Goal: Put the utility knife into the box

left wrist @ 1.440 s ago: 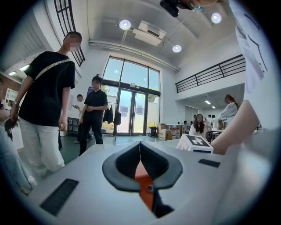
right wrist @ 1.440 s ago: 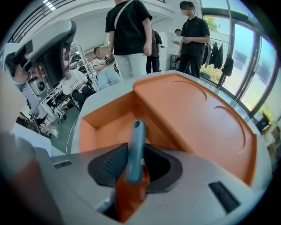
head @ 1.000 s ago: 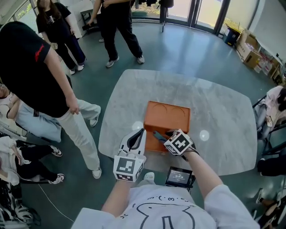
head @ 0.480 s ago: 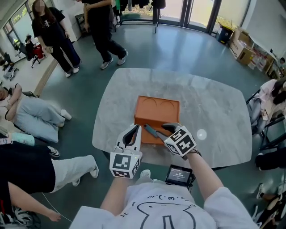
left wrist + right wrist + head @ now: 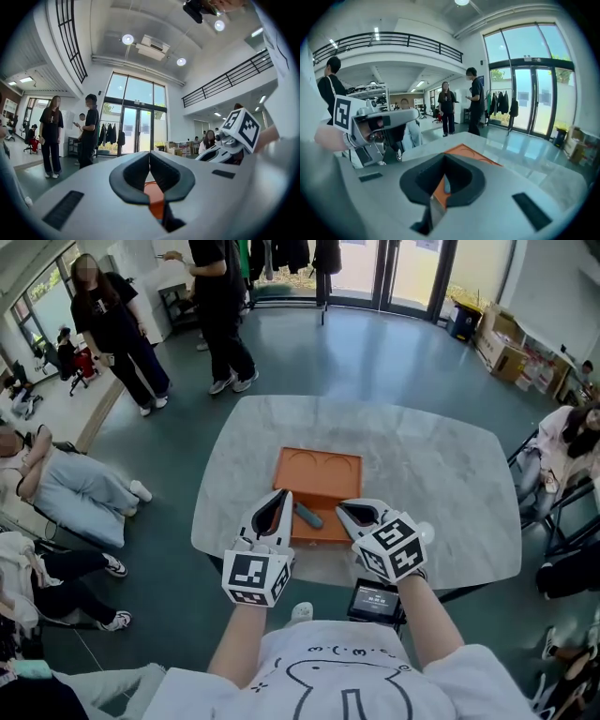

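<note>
The orange box (image 5: pixel 319 470) sits open on the marble table (image 5: pixel 441 474). A blue-grey utility knife (image 5: pixel 307 516) lies inside it near the front wall, free of both grippers. My left gripper (image 5: pixel 279 499) hangs just at the box's near left corner, jaws shut and empty. My right gripper (image 5: pixel 351 511) hovers at the near right corner, its jaws shut with nothing between them. In the left gripper view the shut gripper (image 5: pixel 149 157) points at the box (image 5: pixel 157 206). In the right gripper view the gripper (image 5: pixel 444 161) looks over the box (image 5: pixel 471 154).
Two people stand beyond the table at the far left (image 5: pixel 117 329), and another sits low at the left (image 5: pixel 66 488). A small screen (image 5: pixel 377 604) hangs at my waist below the table's near edge. Cardboard boxes (image 5: pixel 511 348) and a seated person (image 5: pixel 572 442) are at the right.
My right gripper has drawn back from over the box toward the near edge and closed. The knife stays lying in the box. The person in black at the left has walked off.
</note>
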{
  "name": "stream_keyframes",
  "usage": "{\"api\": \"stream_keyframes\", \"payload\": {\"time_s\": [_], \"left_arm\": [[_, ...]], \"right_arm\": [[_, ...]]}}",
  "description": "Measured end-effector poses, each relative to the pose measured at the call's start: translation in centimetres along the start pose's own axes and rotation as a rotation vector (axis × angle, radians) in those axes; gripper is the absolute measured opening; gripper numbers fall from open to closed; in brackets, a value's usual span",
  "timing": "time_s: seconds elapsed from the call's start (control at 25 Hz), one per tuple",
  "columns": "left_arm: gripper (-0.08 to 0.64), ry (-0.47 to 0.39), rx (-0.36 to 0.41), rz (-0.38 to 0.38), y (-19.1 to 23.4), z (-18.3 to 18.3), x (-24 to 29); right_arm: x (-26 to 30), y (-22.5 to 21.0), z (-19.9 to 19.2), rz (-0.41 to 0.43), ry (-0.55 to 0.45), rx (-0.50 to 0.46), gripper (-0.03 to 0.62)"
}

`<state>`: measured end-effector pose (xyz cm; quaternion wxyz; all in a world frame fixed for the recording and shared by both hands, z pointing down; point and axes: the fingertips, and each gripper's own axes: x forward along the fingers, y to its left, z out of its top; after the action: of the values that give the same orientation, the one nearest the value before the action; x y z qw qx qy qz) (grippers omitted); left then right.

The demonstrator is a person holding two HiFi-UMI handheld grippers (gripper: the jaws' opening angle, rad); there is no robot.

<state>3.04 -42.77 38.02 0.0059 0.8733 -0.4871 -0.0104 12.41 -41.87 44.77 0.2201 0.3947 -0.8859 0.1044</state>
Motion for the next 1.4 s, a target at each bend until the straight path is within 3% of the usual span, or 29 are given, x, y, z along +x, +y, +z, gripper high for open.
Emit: {"api": "stream_keyframes", "payload": {"time_s": [0.48,0.8,1.4], "left_arm": [[0.015,-0.054,0.034,-0.033,-1.6,3.0,-0.3],[0.015,-0.059,0.024,-0.034,-1.3,2.8,-1.1],[0.015,-0.048,0.018,-0.035,-1.3,2.0,-1.5]], "right_arm": [[-7.4,0.7,5.7,-0.109,-0.335,0.069,0.009],[-7.9,1.3,6.4,-0.146,-0.377,0.04,0.009],[-6.9,2.6,6.2,-0.116,-0.363,-0.013,0.008]]}}
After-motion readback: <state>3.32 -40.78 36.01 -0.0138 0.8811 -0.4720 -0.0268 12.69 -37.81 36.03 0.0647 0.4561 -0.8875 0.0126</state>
